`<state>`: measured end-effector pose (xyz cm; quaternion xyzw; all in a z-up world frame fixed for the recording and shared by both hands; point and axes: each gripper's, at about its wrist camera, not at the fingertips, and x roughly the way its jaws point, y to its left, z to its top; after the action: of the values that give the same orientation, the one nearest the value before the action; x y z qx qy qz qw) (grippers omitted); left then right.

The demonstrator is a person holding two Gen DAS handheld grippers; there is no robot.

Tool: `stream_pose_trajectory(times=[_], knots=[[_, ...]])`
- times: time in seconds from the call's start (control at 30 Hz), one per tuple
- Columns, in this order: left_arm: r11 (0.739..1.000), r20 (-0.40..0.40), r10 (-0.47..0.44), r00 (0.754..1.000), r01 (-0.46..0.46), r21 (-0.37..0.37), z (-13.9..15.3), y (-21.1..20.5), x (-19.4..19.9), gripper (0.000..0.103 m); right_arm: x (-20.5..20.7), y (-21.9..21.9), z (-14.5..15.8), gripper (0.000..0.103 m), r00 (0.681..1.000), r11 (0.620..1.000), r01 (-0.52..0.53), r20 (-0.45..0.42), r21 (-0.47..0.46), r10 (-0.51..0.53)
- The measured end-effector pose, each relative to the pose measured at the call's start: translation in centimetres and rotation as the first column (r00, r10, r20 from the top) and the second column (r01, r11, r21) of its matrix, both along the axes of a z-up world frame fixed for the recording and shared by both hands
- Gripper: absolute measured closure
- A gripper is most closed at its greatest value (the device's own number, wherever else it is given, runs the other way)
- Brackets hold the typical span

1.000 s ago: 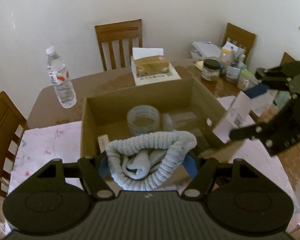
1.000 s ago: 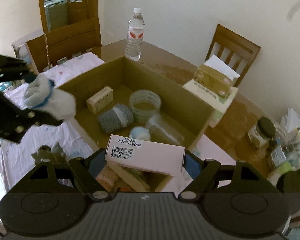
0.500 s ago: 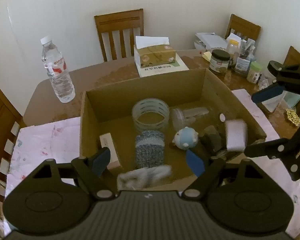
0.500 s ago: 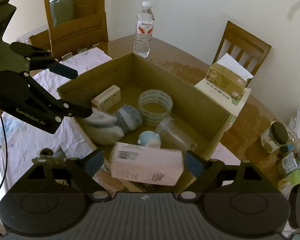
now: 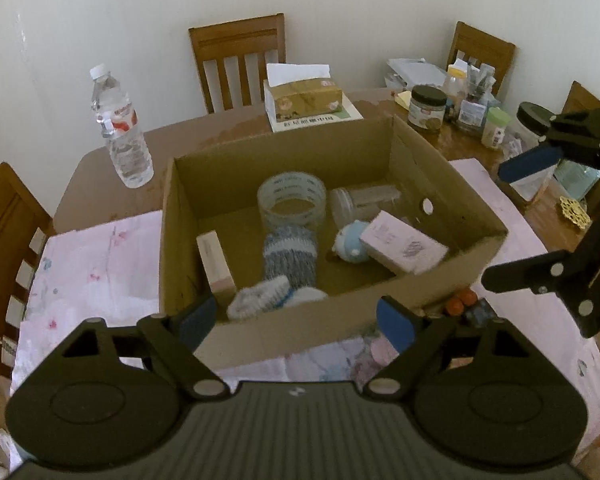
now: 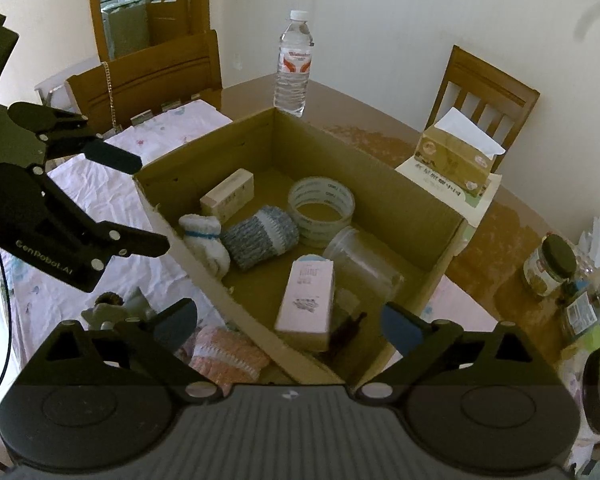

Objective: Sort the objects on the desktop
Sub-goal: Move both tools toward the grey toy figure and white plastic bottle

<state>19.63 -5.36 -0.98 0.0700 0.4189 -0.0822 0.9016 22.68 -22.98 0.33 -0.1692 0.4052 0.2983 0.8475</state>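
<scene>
Left wrist view shows the left gripper (image 5: 296,318) hanging over the near wall of the open brown cardboard box (image 5: 284,336), its blue-padded jaws spread wide and opening further, with nothing pinched between them. Just beyond that wall, inside the box, lies a rolled white sock with a blue stripe (image 5: 266,298), clear of both pads. Behind it sit a grey-and-white knitted roll (image 5: 290,258), a clear ring of tape (image 5: 292,202), a small cream carton (image 5: 216,266) against the left wall, a clear plastic cup on its side (image 5: 364,202), a pale blue round toy (image 5: 352,246) and a pink rectangular carton (image 5: 404,248) tilted against the toy.

Right wrist view shows the right gripper (image 6: 288,322) over another corner of the box, its jaws also opening and very wide; the pink carton lies between them in the picture but down in the box, touched by neither pad. The left gripper's fingers reach in from the left above the box rim.

The box stands on a pale floral cloth (image 5: 96,264) over a brown wooden table (image 5: 204,136). A clear water bottle (image 5: 122,130) stands beyond the box, a tan tissue box (image 5: 304,98) behind it, and jars (image 5: 428,108) crowd the far right end. A pink knitted item (image 6: 228,356) lies on the cloth just outside the near wall. Wooden chairs (image 5: 238,60) ring the table; the space above the box is open.
</scene>
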Motion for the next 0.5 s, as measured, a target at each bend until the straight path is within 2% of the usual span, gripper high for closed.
stream_pose_trajectory(times=[0.5], knots=[[0.999,-0.046,-0.021,0.999,0.023,0.046,-2.6,-0.1,-5.6,0.015,-4.8,-0.2,-1.6,0.000,0.995,0.996,0.093,-0.025,0.000,-0.093]])
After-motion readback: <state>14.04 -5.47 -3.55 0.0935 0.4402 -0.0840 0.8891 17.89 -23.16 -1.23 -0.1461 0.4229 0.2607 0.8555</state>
